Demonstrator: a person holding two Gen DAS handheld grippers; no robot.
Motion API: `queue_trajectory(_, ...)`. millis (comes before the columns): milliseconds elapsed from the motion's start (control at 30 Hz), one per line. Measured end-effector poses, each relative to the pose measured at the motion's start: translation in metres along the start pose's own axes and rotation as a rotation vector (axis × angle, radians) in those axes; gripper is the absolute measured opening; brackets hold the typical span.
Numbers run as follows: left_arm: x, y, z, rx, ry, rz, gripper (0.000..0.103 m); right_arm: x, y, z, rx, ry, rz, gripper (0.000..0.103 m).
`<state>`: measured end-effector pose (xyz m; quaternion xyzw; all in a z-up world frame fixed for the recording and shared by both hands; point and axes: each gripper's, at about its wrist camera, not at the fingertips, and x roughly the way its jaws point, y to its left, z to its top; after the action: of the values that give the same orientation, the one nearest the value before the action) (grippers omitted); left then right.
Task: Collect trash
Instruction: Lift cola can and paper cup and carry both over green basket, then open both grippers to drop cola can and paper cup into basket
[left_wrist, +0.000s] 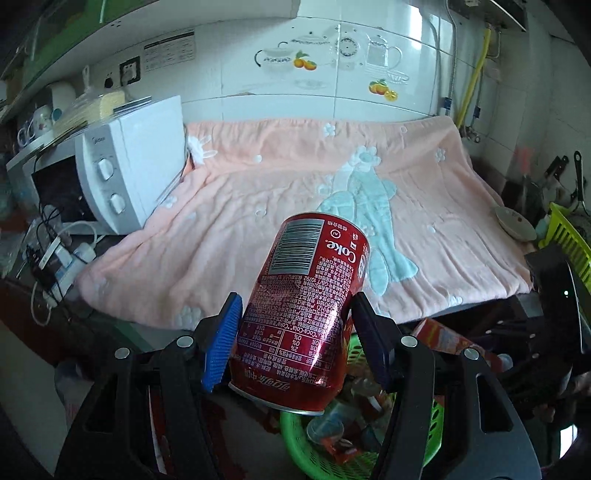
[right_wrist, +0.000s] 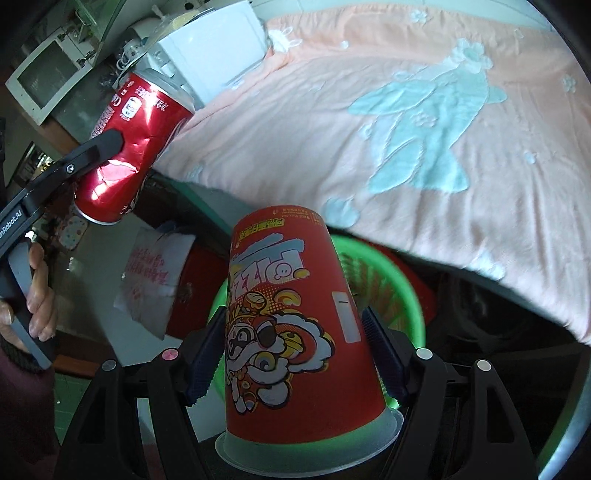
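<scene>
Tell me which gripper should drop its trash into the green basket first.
Probably the right gripper: its red paper cup hangs directly over the green basket. The left gripper holds the Coke can nearer the basket's edge.

A counter carries everything here, and a pink blanket (left_wrist: 280, 206) with a pale blue cartoon figure and white flowers covers most of its top, draping over the front edge. Left of the blanket, touching its edge, stands 1 white microwave (left_wrist: 122, 173) with 2 round knobs. Left of that and nearer the front, a white power strip (left_wrist: 61, 258) with plugs and tangled cables lies on the bare dark counter. At the blanket's right edge rests 1 shallow bowl (left_wrist: 515, 223), tilted. Just beyond the bowl, right of the blanket, sits a yellow-green slatted rack (left_wrist: 565, 236).
</scene>
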<state>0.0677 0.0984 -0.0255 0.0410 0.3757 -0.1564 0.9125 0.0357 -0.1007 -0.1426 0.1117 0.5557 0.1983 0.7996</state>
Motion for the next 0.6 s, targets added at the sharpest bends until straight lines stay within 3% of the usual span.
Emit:
queue_trajectory(300, -0.019, 0.014, -0.027, -0.038, 0.019, 0.036, 0.060, -0.018, 0.018, 0.002, -0.038, -0.053, -0.003, 0.079)
queue_trajectory(600, 0.000, -0.010, -0.052, -0.042, 0.108, -0.045, 0.061, -0.050, 0.006, -0.014, -0.095, -0.123, -0.149, 0.082)
